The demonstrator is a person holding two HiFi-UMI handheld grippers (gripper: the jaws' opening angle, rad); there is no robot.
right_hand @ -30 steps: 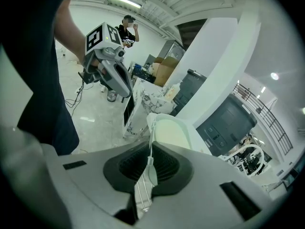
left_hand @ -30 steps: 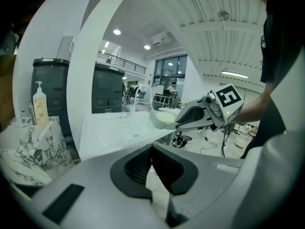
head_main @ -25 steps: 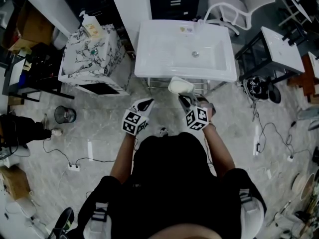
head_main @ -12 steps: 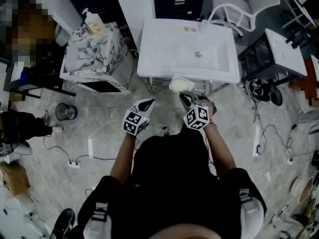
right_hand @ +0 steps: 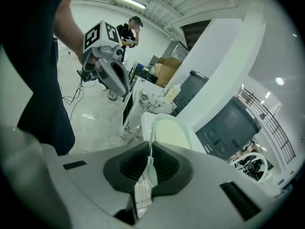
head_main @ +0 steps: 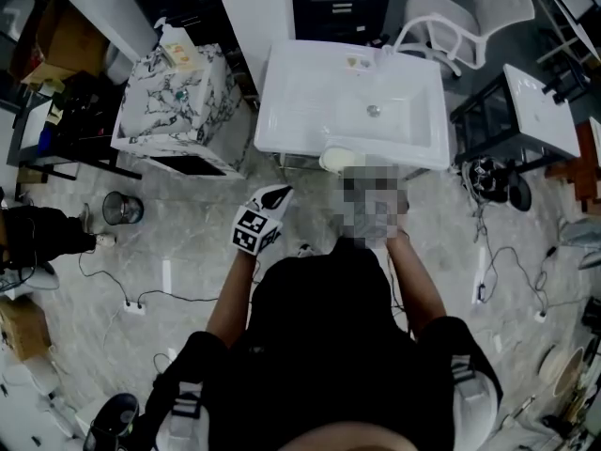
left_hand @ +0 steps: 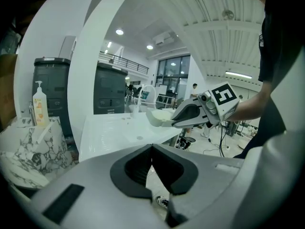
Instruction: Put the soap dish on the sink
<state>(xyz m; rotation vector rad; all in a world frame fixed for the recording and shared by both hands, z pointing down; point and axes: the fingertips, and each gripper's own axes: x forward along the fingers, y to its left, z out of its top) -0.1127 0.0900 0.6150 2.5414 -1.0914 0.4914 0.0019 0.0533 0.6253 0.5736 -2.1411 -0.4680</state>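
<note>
Right gripper [right_hand: 149,162], clamped on the soap dish [head_main: 339,159], is now brought forward over the front edge of the sink [head_main: 291,92]; placement is judged near.

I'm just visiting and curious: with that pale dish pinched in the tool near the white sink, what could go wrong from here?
1. The right gripper pinches the pale oval plastic soap dish only by its thin rim, so it may tilt or slip out.
2. In the head view the dish hangs at the front edge of the white rectangular sink. Released there, it might drop to the grey marbled floor.
</note>
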